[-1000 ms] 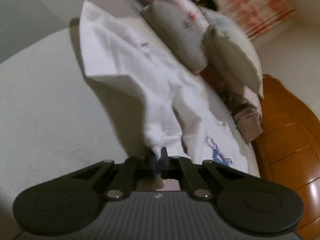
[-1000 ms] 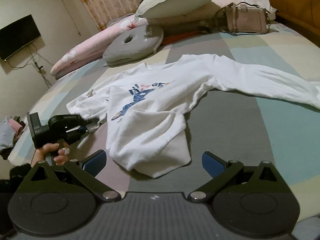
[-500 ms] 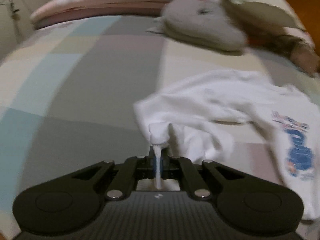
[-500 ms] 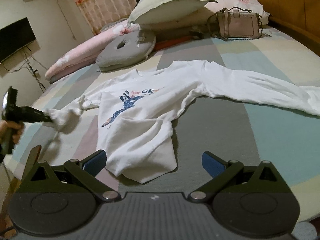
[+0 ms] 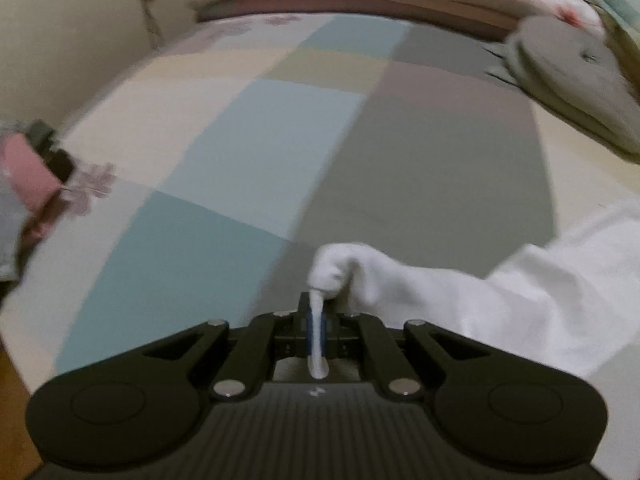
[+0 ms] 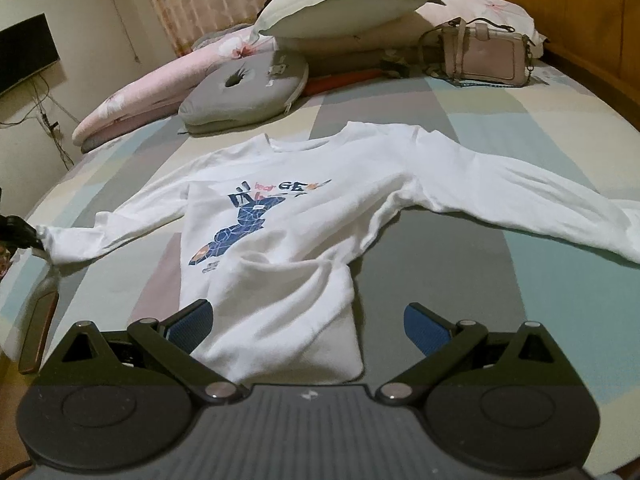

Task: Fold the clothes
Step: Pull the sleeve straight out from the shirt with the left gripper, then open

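White sweatshirt [image 6: 304, 216] is laid face up on the bed [image 6: 460, 272], blue graphic print visible on the chest, collar toward the pillows. Both sleeves are spread outward: one runs across the quilt to the right edge of the right wrist view, the other is stretched to the left. Left sleeve cuff [image 5: 332, 268] is clamped in the left gripper [image 5: 317, 322]; jaws closed on it, a strip of white fabric pinched between the blue pads, the rest of the sleeve trailing off to the right in the left wrist view. In the right wrist view the same gripper is seen at the far left edge, at the cuff. Right gripper [image 6: 306, 326] is held over the sweatshirt hem; jaws wide open, nothing gripped, blue pads apart on either side of the hem. Grey cushion [image 6: 244, 96], pink bolster [image 6: 152, 96], large pillow [image 6: 344, 12] and handbag [image 6: 480, 56] are lined up at the head of the bed, apart from the garment.
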`<move>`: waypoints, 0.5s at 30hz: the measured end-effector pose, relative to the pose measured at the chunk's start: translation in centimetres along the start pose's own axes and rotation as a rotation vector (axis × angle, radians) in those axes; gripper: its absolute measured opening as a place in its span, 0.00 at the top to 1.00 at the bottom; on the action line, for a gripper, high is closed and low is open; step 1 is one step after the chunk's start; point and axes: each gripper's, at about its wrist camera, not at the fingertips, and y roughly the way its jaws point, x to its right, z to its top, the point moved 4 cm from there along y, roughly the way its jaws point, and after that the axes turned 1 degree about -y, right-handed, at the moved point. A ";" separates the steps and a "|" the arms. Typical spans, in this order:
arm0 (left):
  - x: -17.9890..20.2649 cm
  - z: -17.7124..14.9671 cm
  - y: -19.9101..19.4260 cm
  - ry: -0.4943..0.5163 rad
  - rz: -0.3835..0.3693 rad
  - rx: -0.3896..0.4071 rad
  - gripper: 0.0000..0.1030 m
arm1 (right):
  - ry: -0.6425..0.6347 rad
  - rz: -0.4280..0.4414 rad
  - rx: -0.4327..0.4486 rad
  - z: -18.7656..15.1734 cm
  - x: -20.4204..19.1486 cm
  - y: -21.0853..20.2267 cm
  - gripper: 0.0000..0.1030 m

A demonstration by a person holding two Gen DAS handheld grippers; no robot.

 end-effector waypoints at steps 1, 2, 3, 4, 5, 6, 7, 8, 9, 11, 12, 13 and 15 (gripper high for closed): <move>-0.8 0.2 0.0 -0.020 0.000 0.006 0.98 | -0.003 -0.001 -0.007 0.0 -0.2 0.3 0.00; -1.5 0.3 -0.1 -0.042 -0.003 0.015 0.98 | -0.007 -0.002 -0.014 0.0 -0.4 0.6 0.00; -2.1 0.4 -0.1 -0.058 -0.007 0.021 0.98 | -0.011 -0.003 -0.019 0.0 -0.6 0.8 0.00; -2.7 0.5 0.0 -0.069 -0.006 0.022 0.98 | -0.015 -0.003 -0.023 -0.1 -0.8 1.0 0.00; -3.0 0.5 0.3 -0.070 0.005 0.015 0.98 | -0.020 -0.002 -0.027 -0.1 -1.0 1.2 0.00; -3.4 0.4 0.6 -0.074 0.021 0.007 0.98 | -0.024 -0.002 -0.031 -0.1 -1.2 1.4 0.00; -3.9 0.3 0.9 -0.082 0.035 -0.001 0.98 | -0.027 -0.002 -0.034 -0.1 -1.3 1.5 0.00; -4.5 0.1 1.2 -0.097 0.039 -0.009 0.98 | -0.029 -0.001 -0.035 -0.1 -1.4 1.6 0.00; -5.0 0.0 1.5 -0.120 0.031 -0.018 0.97 | -0.029 0.000 -0.035 -0.1 -1.5 1.7 0.00; -5.8 -0.3 1.7 -0.171 0.006 -0.022 0.87 | -0.027 0.000 -0.038 -0.1 -1.5 1.8 0.00; -6.2 -0.3 1.7 -0.194 -0.002 -0.017 0.87 | -0.028 0.000 -0.040 -0.1 -1.5 1.8 0.00; -6.5 -0.2 1.7 -0.215 -0.003 -0.008 0.86 | -0.028 0.000 -0.042 -0.2 -1.5 1.8 0.00; -7.0 0.1 1.4 -0.249 0.003 0.017 0.83 | -0.027 -0.003 -0.045 -0.3 -1.5 1.9 0.00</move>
